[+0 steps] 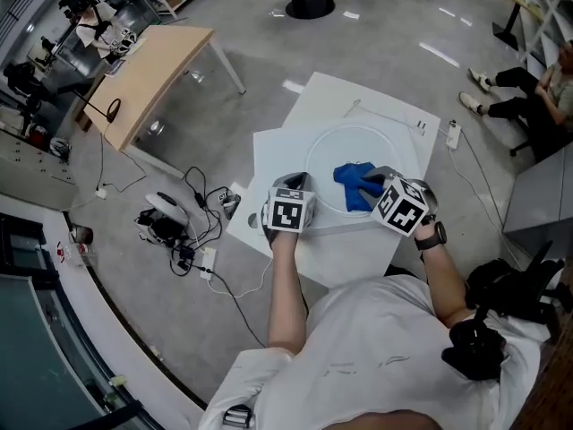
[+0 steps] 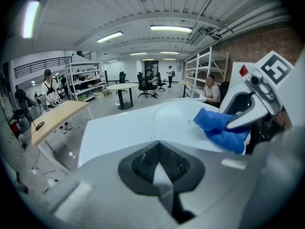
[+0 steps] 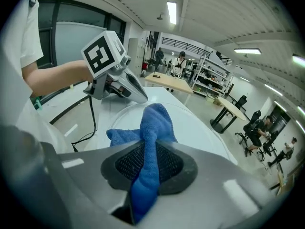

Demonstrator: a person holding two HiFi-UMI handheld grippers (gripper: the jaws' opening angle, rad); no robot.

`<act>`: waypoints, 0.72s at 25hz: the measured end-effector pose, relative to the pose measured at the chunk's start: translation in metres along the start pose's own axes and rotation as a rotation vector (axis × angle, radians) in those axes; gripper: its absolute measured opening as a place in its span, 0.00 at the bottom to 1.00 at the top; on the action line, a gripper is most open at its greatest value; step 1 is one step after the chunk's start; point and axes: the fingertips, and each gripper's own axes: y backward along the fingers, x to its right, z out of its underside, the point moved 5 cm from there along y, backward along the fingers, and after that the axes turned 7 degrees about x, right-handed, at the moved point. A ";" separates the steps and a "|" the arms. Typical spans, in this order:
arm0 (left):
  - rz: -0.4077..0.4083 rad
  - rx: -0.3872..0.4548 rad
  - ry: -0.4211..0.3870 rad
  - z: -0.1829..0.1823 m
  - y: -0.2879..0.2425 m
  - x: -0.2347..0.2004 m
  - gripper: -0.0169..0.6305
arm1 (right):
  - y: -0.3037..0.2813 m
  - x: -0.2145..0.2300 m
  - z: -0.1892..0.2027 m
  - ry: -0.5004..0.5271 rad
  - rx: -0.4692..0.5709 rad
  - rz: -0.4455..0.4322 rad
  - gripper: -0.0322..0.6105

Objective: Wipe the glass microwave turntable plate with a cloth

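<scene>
The round glass turntable plate (image 1: 358,146) lies on a white table (image 1: 336,97). A blue cloth (image 1: 354,186) rests on the plate's near part. My right gripper (image 1: 376,183) is shut on it, and the cloth (image 3: 155,120) bunches up between the pads and spills forward over the plate (image 3: 200,128). My left gripper (image 1: 296,184) sits at the plate's near-left rim. Its jaws (image 2: 161,168) are closed, with a thin pale edge between the pads that looks like the plate's rim. Ahead of it lie the plate (image 2: 174,116), the cloth (image 2: 219,128) and the right gripper (image 2: 248,111).
A white power strip (image 1: 453,134) and its cord lie at the table's far right. On the floor to the left are cables and a small device (image 1: 175,222), beyond them a wooden desk (image 1: 157,65). A person (image 1: 528,88) sits at the right, a black bag (image 1: 515,285) near my right elbow.
</scene>
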 end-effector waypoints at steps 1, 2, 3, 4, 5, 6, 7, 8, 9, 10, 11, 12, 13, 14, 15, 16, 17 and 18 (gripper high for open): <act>0.000 0.001 -0.001 0.000 0.000 0.000 0.03 | -0.003 -0.002 -0.004 -0.003 0.010 -0.015 0.15; -0.003 0.002 -0.006 0.000 -0.001 0.000 0.03 | -0.007 -0.003 -0.007 -0.002 0.017 -0.028 0.15; -0.007 0.002 -0.014 0.000 -0.001 0.000 0.03 | -0.012 -0.004 -0.011 0.004 0.021 -0.039 0.16; -0.010 0.003 -0.020 0.001 -0.002 -0.001 0.03 | -0.017 -0.005 -0.015 0.016 0.024 -0.048 0.16; -0.013 0.003 -0.023 0.001 -0.002 -0.001 0.03 | -0.024 -0.005 -0.021 0.033 0.026 -0.055 0.16; -0.015 0.004 -0.024 0.001 -0.002 -0.002 0.03 | -0.032 -0.005 -0.028 0.054 0.031 -0.058 0.16; -0.015 0.004 -0.023 0.001 -0.001 -0.003 0.03 | -0.040 -0.004 -0.035 0.075 0.036 -0.056 0.16; -0.012 0.004 -0.018 0.001 -0.001 -0.002 0.03 | -0.048 -0.002 -0.041 0.094 0.039 -0.052 0.16; -0.005 0.003 -0.011 -0.001 0.000 0.000 0.03 | -0.055 0.002 -0.046 0.108 0.042 -0.046 0.16; 0.006 0.001 -0.003 -0.002 0.001 0.003 0.03 | -0.060 0.008 -0.048 0.114 0.042 -0.038 0.16; 0.013 -0.002 0.002 -0.004 0.002 0.005 0.03 | -0.064 0.016 -0.049 0.111 0.041 -0.023 0.16; 0.014 -0.003 0.001 -0.004 0.001 0.006 0.03 | -0.067 0.027 -0.047 0.102 0.039 0.002 0.16; 0.008 -0.003 -0.004 -0.003 -0.001 0.005 0.03 | -0.069 0.039 -0.045 0.091 0.036 0.036 0.16; 0.001 -0.002 -0.009 -0.001 -0.003 0.003 0.03 | -0.069 0.050 -0.041 0.078 0.035 0.074 0.16; -0.001 -0.002 -0.010 -0.001 -0.004 0.003 0.03 | -0.069 0.061 -0.037 0.065 0.034 0.110 0.16; 0.003 -0.003 -0.006 -0.001 -0.003 0.004 0.03 | -0.067 0.070 -0.033 0.054 0.030 0.142 0.16; 0.007 -0.003 -0.004 -0.002 -0.003 0.005 0.03 | -0.063 0.077 -0.027 0.046 0.022 0.170 0.16; 0.005 -0.002 -0.006 -0.001 -0.003 0.004 0.03 | -0.057 0.082 -0.022 0.039 0.011 0.195 0.16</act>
